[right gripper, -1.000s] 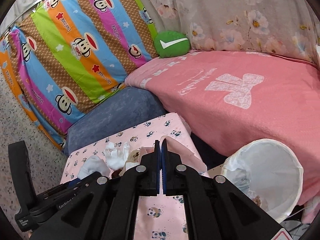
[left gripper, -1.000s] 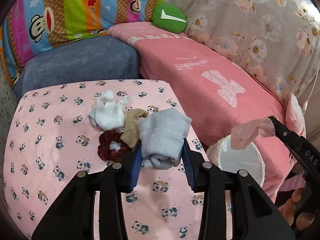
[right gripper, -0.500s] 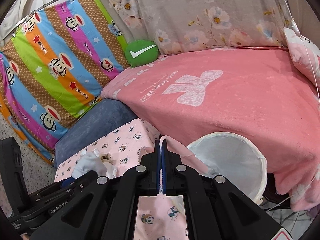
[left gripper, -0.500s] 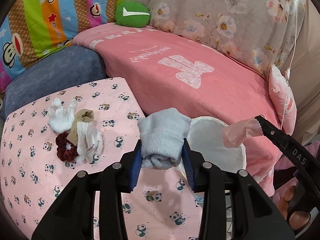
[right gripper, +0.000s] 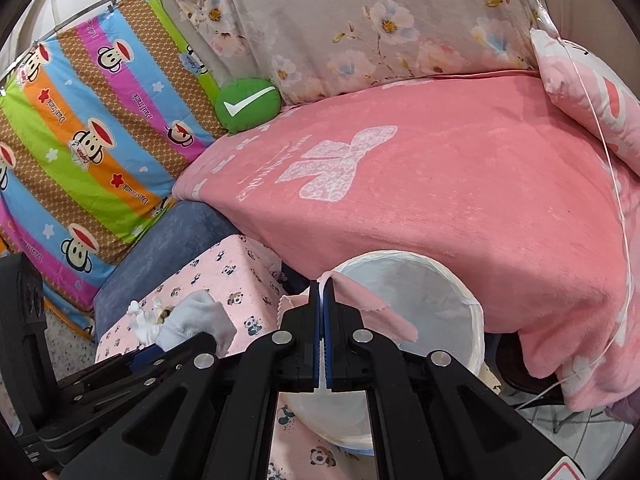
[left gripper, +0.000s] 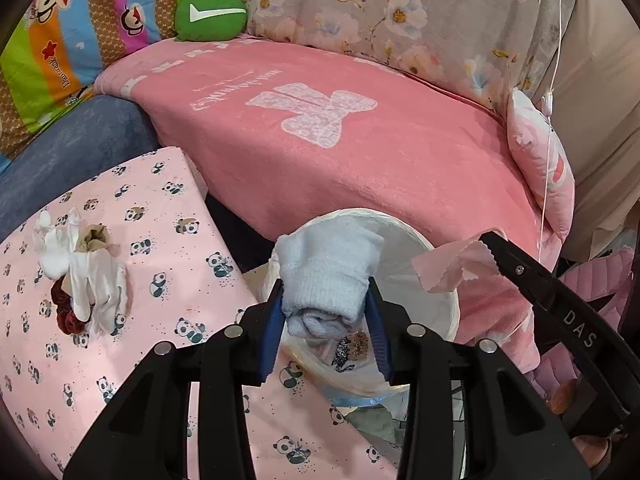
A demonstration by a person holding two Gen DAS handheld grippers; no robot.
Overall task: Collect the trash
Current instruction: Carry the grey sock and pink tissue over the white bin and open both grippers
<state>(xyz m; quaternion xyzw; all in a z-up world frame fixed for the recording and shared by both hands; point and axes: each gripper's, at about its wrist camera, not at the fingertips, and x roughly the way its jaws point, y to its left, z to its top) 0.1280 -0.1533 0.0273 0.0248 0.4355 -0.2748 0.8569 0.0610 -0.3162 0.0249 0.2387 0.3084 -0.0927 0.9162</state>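
Rolled sock [left gripper: 326, 280] clamped between left fingers [left gripper: 274, 328], above bin [left gripper: 440, 296].

Pretty loud room tbh: pink blanket [right gripper: 460, 200] over the sofa, floral sheet [right gripper: 360, 20] behind it, striped monkey-print quilt [right gripper: 88, 128] on the left, green checkmark cushion [right gripper: 247, 105] in the corner.

The rolled grey sock [left gripper: 326, 280], clamped in the left gripper [left gripper: 326, 322], has been carried off the panda-print cloth [left gripper: 132, 360] toward three o'clock and is now held over the white bin [left gripper: 448, 312]. The pink rag [right gripper: 360, 304], pinched in the right gripper [right gripper: 322, 344], has likewise been brought over the bin's rim.
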